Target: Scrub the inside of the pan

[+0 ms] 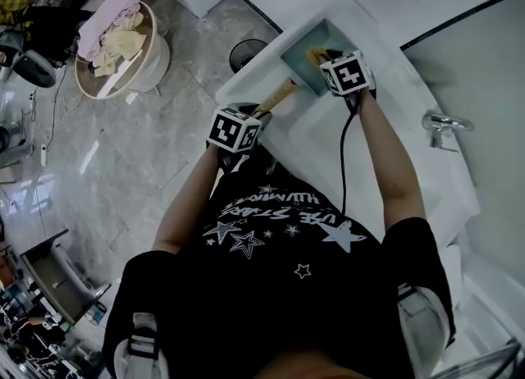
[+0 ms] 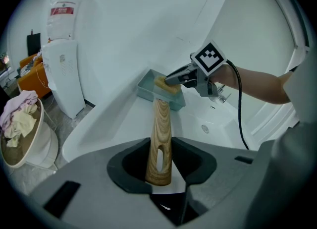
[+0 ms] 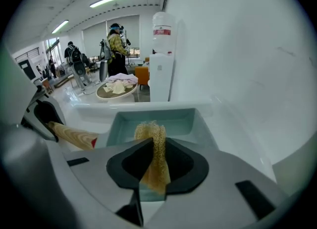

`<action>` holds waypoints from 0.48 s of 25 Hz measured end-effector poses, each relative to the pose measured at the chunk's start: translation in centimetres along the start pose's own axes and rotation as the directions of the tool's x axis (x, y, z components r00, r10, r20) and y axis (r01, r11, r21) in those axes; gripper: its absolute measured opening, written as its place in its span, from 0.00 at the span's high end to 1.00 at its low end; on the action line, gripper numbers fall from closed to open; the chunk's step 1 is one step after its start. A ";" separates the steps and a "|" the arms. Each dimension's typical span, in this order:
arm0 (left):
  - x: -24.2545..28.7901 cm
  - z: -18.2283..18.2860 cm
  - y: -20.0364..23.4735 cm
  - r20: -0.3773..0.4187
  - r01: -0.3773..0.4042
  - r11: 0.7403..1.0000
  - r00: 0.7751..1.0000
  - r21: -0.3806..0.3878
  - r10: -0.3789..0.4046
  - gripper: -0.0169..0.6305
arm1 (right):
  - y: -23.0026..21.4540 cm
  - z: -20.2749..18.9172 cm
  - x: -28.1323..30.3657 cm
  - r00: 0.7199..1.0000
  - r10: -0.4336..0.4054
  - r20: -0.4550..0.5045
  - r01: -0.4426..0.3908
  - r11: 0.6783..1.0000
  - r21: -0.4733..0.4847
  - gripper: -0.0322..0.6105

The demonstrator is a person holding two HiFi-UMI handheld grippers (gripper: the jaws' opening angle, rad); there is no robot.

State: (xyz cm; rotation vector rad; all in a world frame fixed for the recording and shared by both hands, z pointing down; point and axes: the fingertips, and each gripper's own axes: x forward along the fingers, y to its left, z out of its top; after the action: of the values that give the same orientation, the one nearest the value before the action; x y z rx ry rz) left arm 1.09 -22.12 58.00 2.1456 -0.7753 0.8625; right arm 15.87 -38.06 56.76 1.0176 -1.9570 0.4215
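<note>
Pan [image 1: 299, 61]: square, pale blue-green, thin-walled. Sits at the far end of the white bench [image 1: 328, 148], close to its floor-side edge and well apart from the tap [image 1: 443, 127] at the opposite edge. Looks rigid and probably light; likely slick when wet. Best taken by the wooden handle [image 2: 161, 139] rather than the rim, and braced there against the push of scrubbing.

Gripped that way now: handle's end, by the hanging slot, clamped in the left tool [image 2: 159, 171]. In the right tool [image 3: 156, 171], a yellow mesh scourer [image 3: 154, 141], soft and springy, pinched between the pads and poised over the pan's inside. Cannot tell from any view whether it touches the pan's bottom.

From the head view, only the layout: both marker cubes above the pan and handle. Only in the left gripper view, the clamp on the handle and the right tool side-on, scourer at the pan's near wall. Only in the right gripper view, the pan's bare interior and the squeezed scourer.
</note>
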 end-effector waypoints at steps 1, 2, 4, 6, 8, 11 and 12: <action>0.0 0.0 0.0 -0.001 0.000 1.000 1.000 0.000 0.000 0.77 | 0.8 -0.1 -0.1 1.000 0.020 0.004 -0.020 1.000 0.005 0.83; 0.1 -0.1 0.0 -0.001 0.000 1.000 1.000 0.000 0.000 0.77 | 1.4 -0.3 -0.2 0.999 0.034 0.004 -0.034 0.999 0.006 0.83; 0.1 0.0 0.0 -0.002 0.002 1.000 1.000 -0.001 -0.002 0.77 | 2.5 -0.8 -0.4 0.998 0.059 -0.007 -0.059 0.998 0.007 0.83; 0.0 0.1 0.0 -0.003 0.006 1.000 1.000 -0.003 -0.006 0.77 | 3.4 -1.1 -0.5 0.996 0.084 -0.023 -0.084 0.996 0.013 0.83; -0.2 0.1 0.0 -0.003 0.009 1.000 1.000 -0.006 -0.009 0.77 | 4.1 -1.4 -0.6 0.994 0.105 -0.039 -0.104 0.994 0.026 0.83; -0.2 0.0 0.1 -0.003 0.012 1.000 1.000 -0.012 -0.012 0.77 | 4.8 -1.8 -0.4 0.991 0.121 -0.056 -0.119 0.992 0.041 0.83; -0.2 0.0 0.1 -0.003 0.013 1.000 1.000 -0.013 -0.013 0.77 | 5.0 -1.9 -0.3 0.990 0.123 -0.064 -0.121 0.992 0.037 0.83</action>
State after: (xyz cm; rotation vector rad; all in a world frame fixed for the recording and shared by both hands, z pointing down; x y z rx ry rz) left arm 0.89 -22.09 57.85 2.1345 -0.7630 0.8520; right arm 13.03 -33.74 58.06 0.8960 -1.9647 0.5509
